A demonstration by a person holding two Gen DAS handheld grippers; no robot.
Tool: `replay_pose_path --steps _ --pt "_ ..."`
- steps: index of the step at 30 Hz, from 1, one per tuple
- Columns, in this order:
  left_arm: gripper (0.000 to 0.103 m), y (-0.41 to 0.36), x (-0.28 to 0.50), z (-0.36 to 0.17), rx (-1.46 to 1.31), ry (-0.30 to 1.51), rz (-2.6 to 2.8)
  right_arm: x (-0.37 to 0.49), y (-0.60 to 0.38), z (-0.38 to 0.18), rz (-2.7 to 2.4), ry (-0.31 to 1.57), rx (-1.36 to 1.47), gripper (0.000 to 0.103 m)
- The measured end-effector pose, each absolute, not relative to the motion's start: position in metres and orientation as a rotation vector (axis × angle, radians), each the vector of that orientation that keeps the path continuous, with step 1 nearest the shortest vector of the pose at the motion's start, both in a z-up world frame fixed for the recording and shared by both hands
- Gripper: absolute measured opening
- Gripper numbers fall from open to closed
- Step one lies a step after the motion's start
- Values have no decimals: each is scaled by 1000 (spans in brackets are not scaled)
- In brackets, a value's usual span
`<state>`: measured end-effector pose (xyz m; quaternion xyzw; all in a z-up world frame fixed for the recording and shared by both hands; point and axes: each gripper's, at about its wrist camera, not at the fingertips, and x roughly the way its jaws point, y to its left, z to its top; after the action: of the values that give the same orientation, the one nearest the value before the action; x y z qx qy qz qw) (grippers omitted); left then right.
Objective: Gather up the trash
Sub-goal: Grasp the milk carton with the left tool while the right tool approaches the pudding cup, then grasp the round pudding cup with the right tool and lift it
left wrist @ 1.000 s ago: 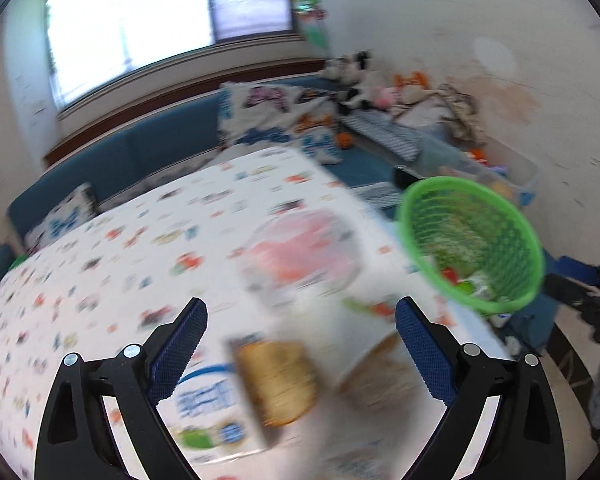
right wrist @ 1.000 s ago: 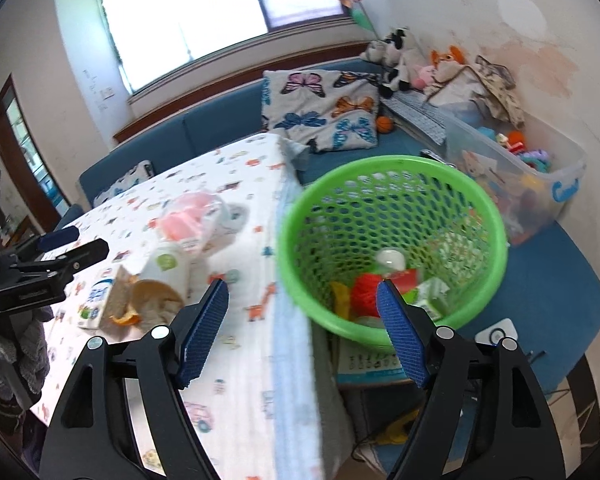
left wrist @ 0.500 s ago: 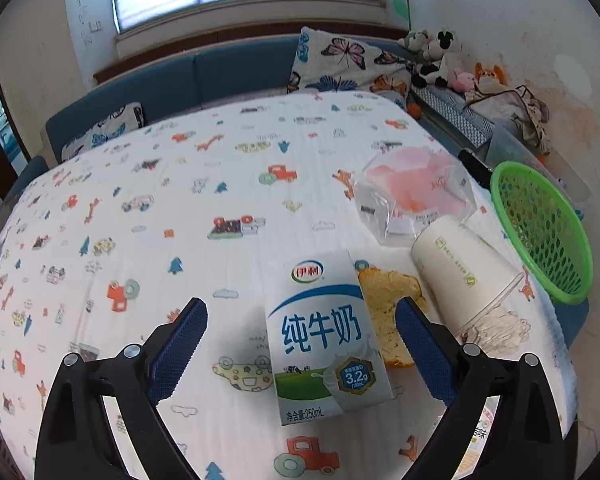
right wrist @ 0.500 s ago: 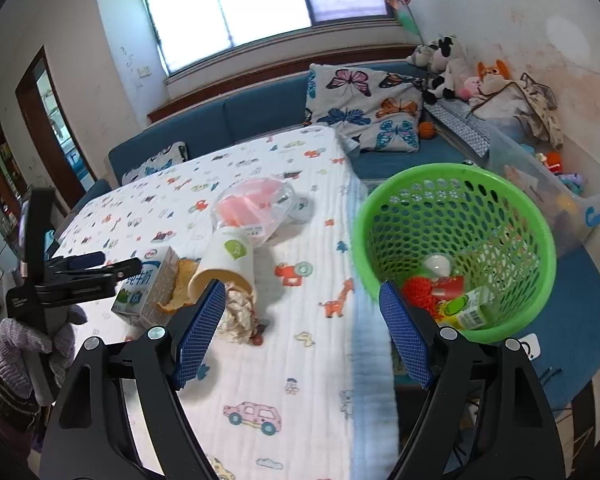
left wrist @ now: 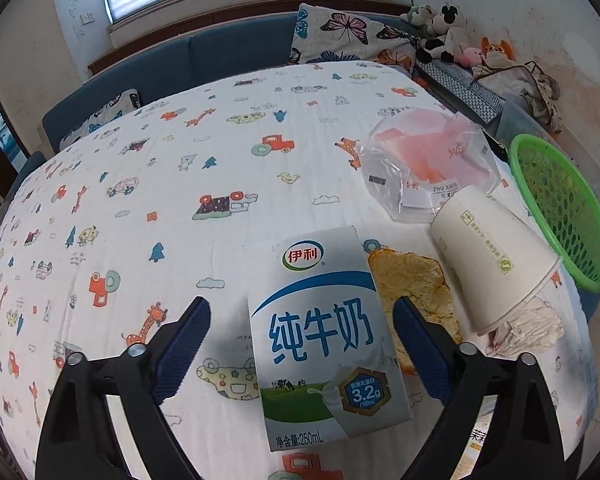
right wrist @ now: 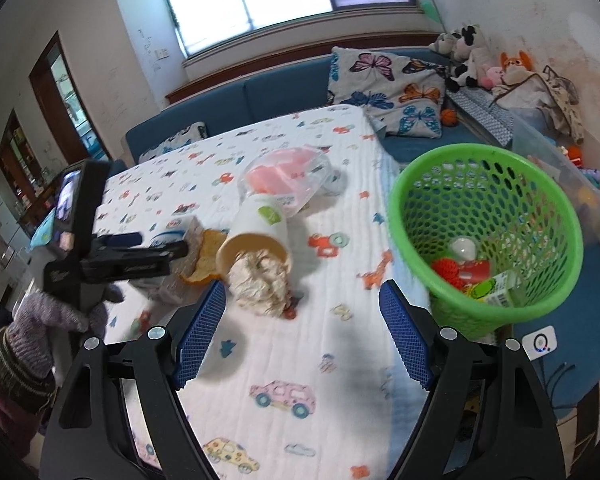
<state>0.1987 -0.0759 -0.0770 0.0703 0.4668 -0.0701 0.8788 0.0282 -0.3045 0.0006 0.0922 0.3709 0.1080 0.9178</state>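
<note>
- While it lies flat on the bench (left wrist: 148, 184), the milk carton (left wrist: 324, 340) runs its long axis near to far, its printed face up and its bottom end nearest the left wrist camera.
- Just right of the carton, touching its edge, lies a piece of orange peel (left wrist: 412, 292).
- Right of the peel a paper cup (left wrist: 492, 256) lies on its side, base toward the far left, mouth toward the near right, with crumpled tissue (left wrist: 528, 328) spilling from the mouth.
- Beyond the cup sits a clear plastic bag (left wrist: 424, 168) with pink contents.
- At the bench's right edge a green basket (right wrist: 484, 232) holds some trash.
- From the near side the left gripper (left wrist: 300, 348) is level over the bench, wide open, its fingers on either side of the carton without touching it.
- Wide open and holding nothing, the right gripper (right wrist: 300, 332) hangs above the bench, near the tissue.
- Seen from the right wrist, a gloved hand (right wrist: 48, 320) holds the left gripper's handle.
</note>
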Motion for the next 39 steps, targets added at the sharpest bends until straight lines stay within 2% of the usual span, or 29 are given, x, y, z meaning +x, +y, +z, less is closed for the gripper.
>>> replay_pose_path --steps 6,15,32,35,39 --pt "65 -71 201 -83 78 1011 -200 14 -282 -8 302 786 151 81" --pt "64 -56 190 -72 43 968 -223 5 -235 -21 422 799 66 85" --pt "64 -17 163 -38 7 881 -214 34 -179 -60 406 888 -24 86" --pt "64 -16 162 -37 12 878 -221 40 -178 -63 396 902 -3 80" --pt "64 -18 160 -33 18 869 -226 42 -176 -66 395 908 -4 68"
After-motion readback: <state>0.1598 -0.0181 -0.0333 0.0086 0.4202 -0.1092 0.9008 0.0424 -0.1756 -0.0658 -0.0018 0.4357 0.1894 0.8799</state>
